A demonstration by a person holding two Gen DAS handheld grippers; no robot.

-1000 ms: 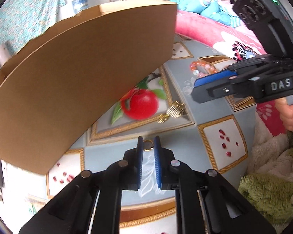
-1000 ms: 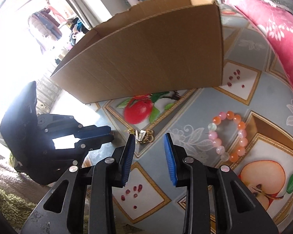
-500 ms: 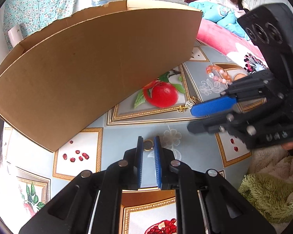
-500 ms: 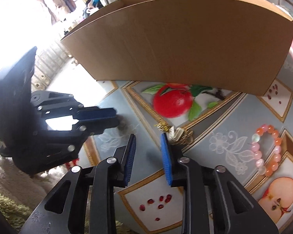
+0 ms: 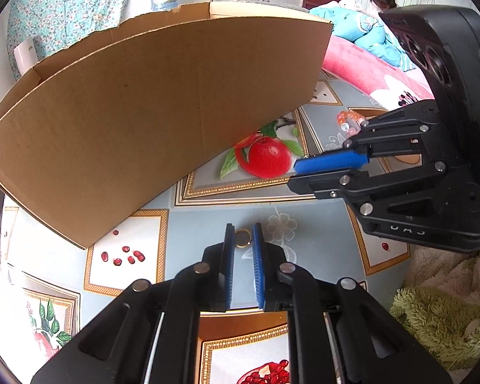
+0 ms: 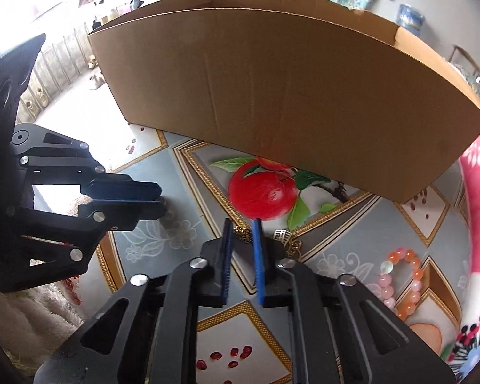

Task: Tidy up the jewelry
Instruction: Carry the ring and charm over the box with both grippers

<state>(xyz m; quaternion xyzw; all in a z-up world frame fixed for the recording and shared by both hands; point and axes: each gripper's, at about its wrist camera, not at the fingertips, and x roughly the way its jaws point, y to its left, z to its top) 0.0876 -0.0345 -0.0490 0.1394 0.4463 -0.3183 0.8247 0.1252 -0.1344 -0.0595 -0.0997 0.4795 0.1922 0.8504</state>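
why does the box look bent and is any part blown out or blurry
Left wrist view: fisheye bows the straight box wall into an arc; the scene is sharp, with the bottom-left corner washed out. Right wrist view: same bowing of the box; daylight at upper left blows out to white, leaving the left gripper a dark silhouette.

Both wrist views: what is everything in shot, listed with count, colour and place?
cardboard box: one, brown, open-topped, at the back of the cloth
gold ring: one, between the left jaws
gold chain piece: one, between the right jaws
bead bracelet: one, pink and orange, right on the cloth
fruit-print cloth: one, grey-blue
pink blanket: one, far right
left gripper: black, blue pads, shut on the ring
right gripper: black, blue pads, jaws just closing on the chain piece
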